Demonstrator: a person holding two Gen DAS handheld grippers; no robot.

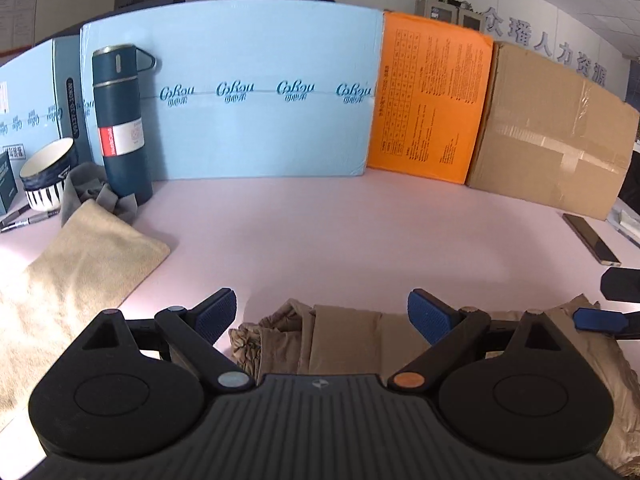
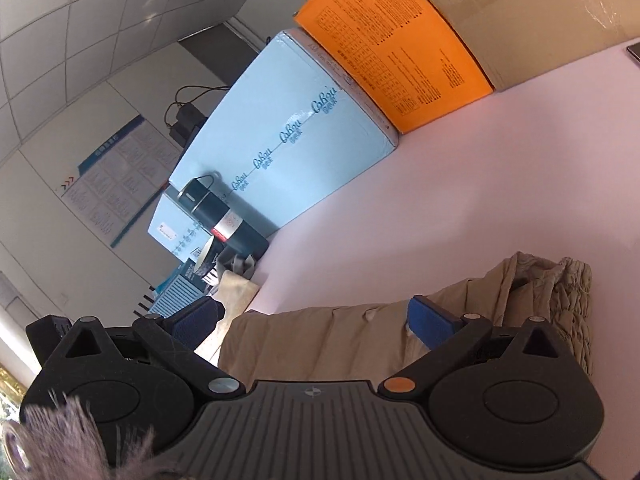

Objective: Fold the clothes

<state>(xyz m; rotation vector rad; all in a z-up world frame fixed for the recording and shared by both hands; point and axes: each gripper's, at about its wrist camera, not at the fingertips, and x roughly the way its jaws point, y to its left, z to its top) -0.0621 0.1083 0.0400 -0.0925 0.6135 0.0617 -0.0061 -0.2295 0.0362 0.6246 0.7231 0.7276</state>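
Tan folded garment [image 1: 348,336], long axis left-right

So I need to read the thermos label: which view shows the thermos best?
The left wrist view: the thermos stands upright, near and unobstructed, label facing the camera. The right wrist view shows it small, tilted and far away.

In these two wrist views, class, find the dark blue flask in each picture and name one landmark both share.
Left wrist view: dark blue flask stands upright, upper left.
Right wrist view: the flask appears tilted, left of centre.
Shared landmark: the orange box.
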